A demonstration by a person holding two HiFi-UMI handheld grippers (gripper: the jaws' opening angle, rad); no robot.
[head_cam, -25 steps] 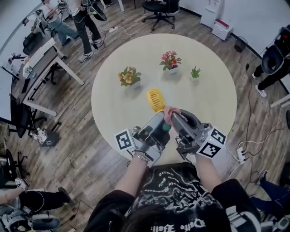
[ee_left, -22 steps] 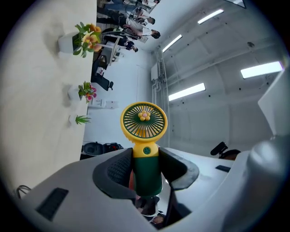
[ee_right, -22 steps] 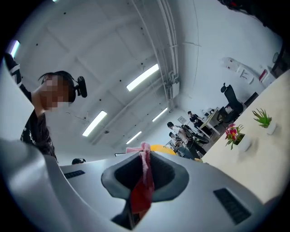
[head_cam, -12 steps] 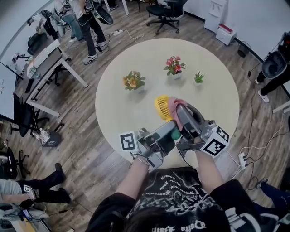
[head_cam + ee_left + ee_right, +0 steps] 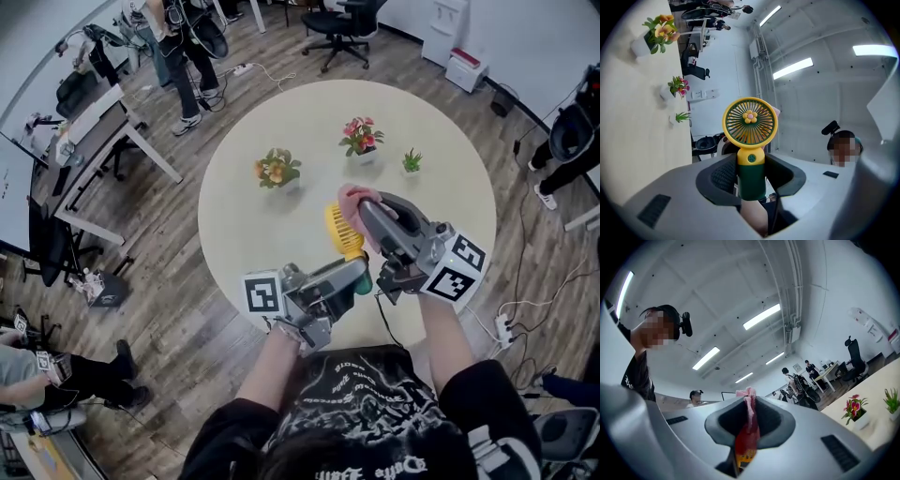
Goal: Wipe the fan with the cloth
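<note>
over the last second the right gripper [image 5: 367,212] has carried the pink cloth [image 5: 353,198] from down by the neck of the small handheld fan [image 5: 342,231], along its right side, to the far upper edge of the yellow grille. meanwhile the left gripper [image 5: 360,274] has lifted and turned the fan, so that in the head view the head now shows nearly edge-on where before its face lay open to the camera. the left gripper is clenched on the fan's dark green handle [image 5: 751,180], both pads pressed against it and the grille standing upright above the jaws in the left gripper view. the right gripper is clamped on the cloth [image 5: 748,414], a bunched strip of it sticking up from between the closed jaws. a sliver of pink shows just behind the upper right rim of the grille [image 5: 776,110] in the left gripper view, so the cloth looks to be touching or just beside the back of the head, though actual contact can't be confirmed. the fan is held in the air above the round table [image 5: 441,187], near its front edge and well apart from the potted flowers [image 5: 276,169]. judging by this, the wipe is under way: one side of the head has probably been covered, and the front grille and the left rim likely remain.
</note>
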